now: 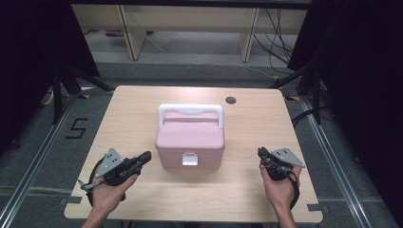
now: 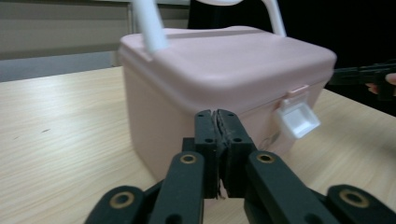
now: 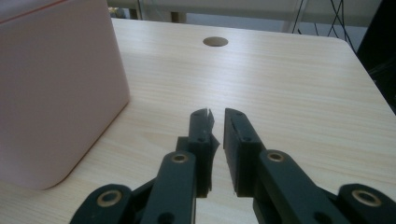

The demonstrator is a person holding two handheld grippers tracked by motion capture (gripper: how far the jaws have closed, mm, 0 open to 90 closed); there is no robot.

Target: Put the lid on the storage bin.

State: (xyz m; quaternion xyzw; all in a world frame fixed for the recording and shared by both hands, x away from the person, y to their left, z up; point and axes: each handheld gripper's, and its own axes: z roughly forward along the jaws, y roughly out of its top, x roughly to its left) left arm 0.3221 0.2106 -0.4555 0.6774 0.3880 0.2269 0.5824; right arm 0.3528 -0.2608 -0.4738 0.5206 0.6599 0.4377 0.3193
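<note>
Black-jawed, the left gripper (image 1: 146, 157) lies low at the near left of the table (image 1: 123, 114), held in the person's left hand (image 1: 108, 192) and aimed rightward at the pink lidded box (image 1: 190, 142). Its jaws look pressed together with nothing between them, though a hairline gap may remain in the left gripper view. At the near right, the right hand (image 1: 280, 190) holds the right gripper (image 1: 261, 153) pointing away toward the far edge, its jaws a narrow slit apart and empty, well clear of the box's side.

Mid-table stands the pink box, lid down, its white latch (image 1: 190, 159) facing the person and its white handle (image 1: 190, 111) raised at the back. Pale wood-grain covers the tabletop; a round cable hole (image 1: 231, 100) sits near its far edge. Grey floor lies around, marked with a black "5" (image 1: 76, 128) at the left, while pale furniture legs (image 1: 128, 33) and loose cables (image 1: 278, 40) stand beyond.
</note>
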